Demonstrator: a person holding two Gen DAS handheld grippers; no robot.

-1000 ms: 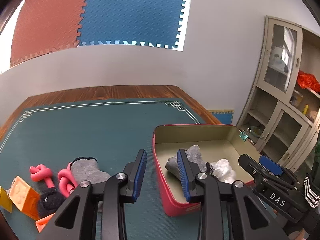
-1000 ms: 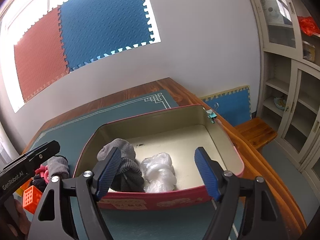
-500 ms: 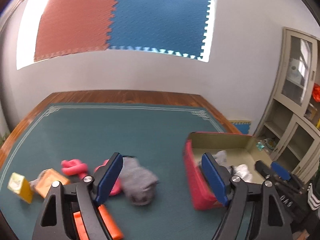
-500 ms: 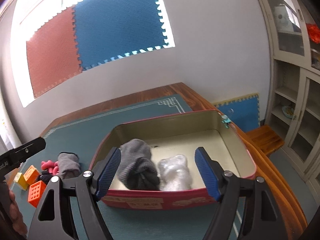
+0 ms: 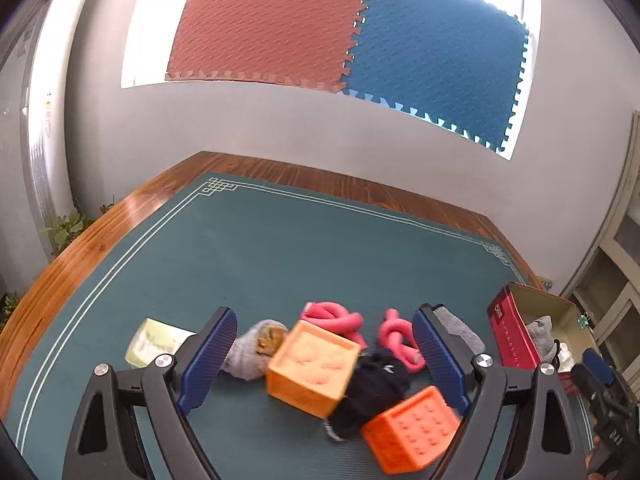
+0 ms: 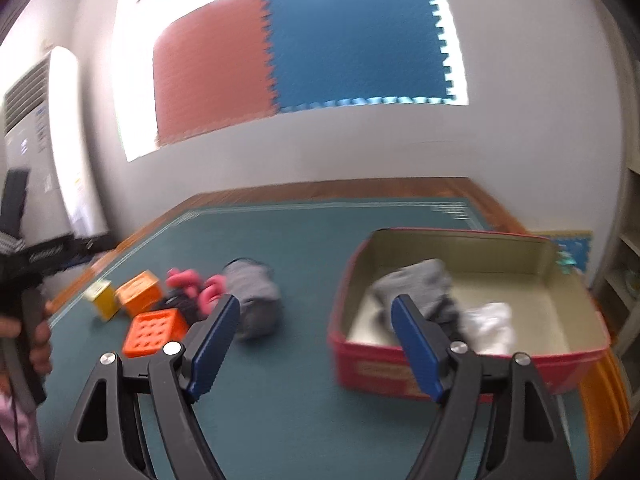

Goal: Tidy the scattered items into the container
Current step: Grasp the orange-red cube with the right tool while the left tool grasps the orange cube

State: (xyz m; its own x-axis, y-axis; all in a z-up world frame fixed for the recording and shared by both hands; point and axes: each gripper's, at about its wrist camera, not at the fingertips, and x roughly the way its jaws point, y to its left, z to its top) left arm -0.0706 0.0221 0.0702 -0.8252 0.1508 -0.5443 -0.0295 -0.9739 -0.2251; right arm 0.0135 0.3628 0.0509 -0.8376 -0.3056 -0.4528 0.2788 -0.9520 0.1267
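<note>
My left gripper point(image 5: 325, 316) is open wide over a pile of loose items on the green mat. Between its fingers lie a plain orange cube point(image 5: 312, 364), a black sock point(image 5: 372, 390), a holed orange cube point(image 5: 412, 428) and two pink knotted ropes point(image 5: 332, 318). A grey sock ball point(image 5: 256, 346) touches the plain cube's left side. My right gripper point(image 6: 316, 304) is open and empty, above the mat between a grey sock point(image 6: 252, 292) and the red tin point(image 6: 440, 368). The tin holds a grey sock point(image 6: 416, 284) and a white plastic bag point(image 6: 488, 324).
A yellow-green box point(image 5: 156, 340) lies left of the pile. Another grey sock point(image 5: 460, 332) sits behind my left gripper's right finger, with the red tin point(image 5: 512, 340) further right. A hand point(image 6: 38, 336) grips the left tool at the right wrist view's left edge. Wooden table edge point(image 5: 80, 256) borders the mat.
My left gripper opened wide and swung left from the tin to over the toy pile. My right gripper pulled back and turned left, so the tin now sits to its right.
</note>
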